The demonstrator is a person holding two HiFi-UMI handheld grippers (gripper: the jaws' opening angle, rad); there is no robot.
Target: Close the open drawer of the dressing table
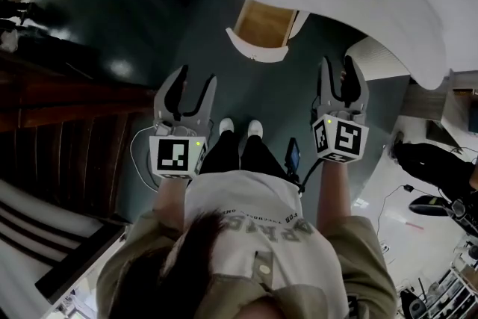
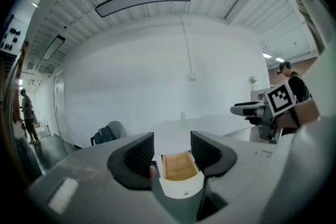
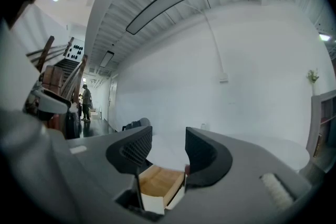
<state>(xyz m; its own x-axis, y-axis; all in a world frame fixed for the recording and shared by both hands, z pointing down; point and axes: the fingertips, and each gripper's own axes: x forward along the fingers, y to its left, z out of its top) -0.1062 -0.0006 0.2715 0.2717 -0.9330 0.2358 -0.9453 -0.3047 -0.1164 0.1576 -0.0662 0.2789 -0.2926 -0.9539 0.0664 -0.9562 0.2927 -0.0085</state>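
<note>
lengthwise, the drawer (image 1: pixel 263 25) juts toward left gripper (image 1: pixel 196 77) and right gripper (image 1: pixel 338 63), fingers apart.

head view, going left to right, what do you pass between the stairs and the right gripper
wooden stairs → left gripper, jaws apart and empty → open drawer of the dressing table, further up the picture → right gripper, jaws apart and empty

No text reads clearly. Upside-down lettering runs across the front of the person's shirt (image 1: pixel 258 224), but it is too blurred to make out.
</note>
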